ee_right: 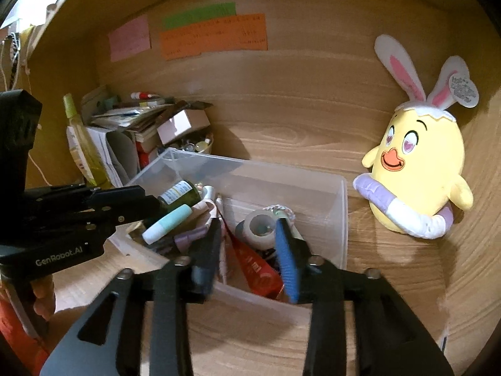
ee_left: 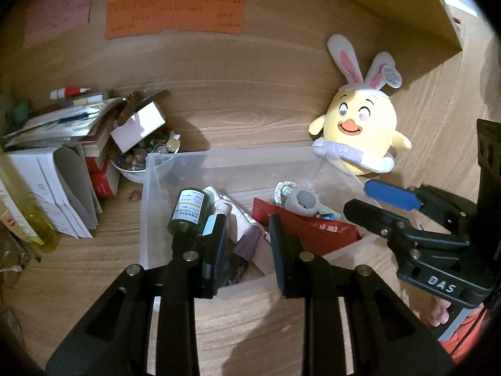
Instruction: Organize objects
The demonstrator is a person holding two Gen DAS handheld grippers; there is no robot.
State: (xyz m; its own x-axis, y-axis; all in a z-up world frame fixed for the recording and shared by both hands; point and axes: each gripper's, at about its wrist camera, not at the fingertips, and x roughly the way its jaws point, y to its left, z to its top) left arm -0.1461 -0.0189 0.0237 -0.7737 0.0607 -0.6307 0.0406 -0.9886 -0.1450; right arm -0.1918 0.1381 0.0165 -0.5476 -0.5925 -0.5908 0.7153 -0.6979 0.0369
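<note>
A clear plastic bin (ee_left: 225, 159) (ee_right: 313, 185) stands on the wooden desk and holds a dark green bottle (ee_left: 188, 210) (ee_right: 178, 192), a red packet (ee_left: 313, 230) (ee_right: 260, 269), a tape roll (ee_left: 302, 202) (ee_right: 258, 227), tubes and small items. My left gripper (ee_left: 247, 228) is open and empty over the bin's near edge; it also shows in the right wrist view (ee_right: 150, 210), next to a mint-and-white tube (ee_right: 167, 224). My right gripper (ee_right: 249, 232) is open and empty over the bin's right part; it also shows in the left wrist view (ee_left: 360, 197).
A yellow chick plush (ee_left: 360, 125) (ee_right: 419, 169) with bunny ears leans on the back wall right of the bin. At left are stacked books and papers (ee_left: 62, 144) (ee_right: 125, 125), a bowl of small stones (ee_left: 141, 156) and a yellow bottle (ee_left: 28, 213) (ee_right: 81, 144). Coloured notes (ee_left: 175, 15) hang on the wall.
</note>
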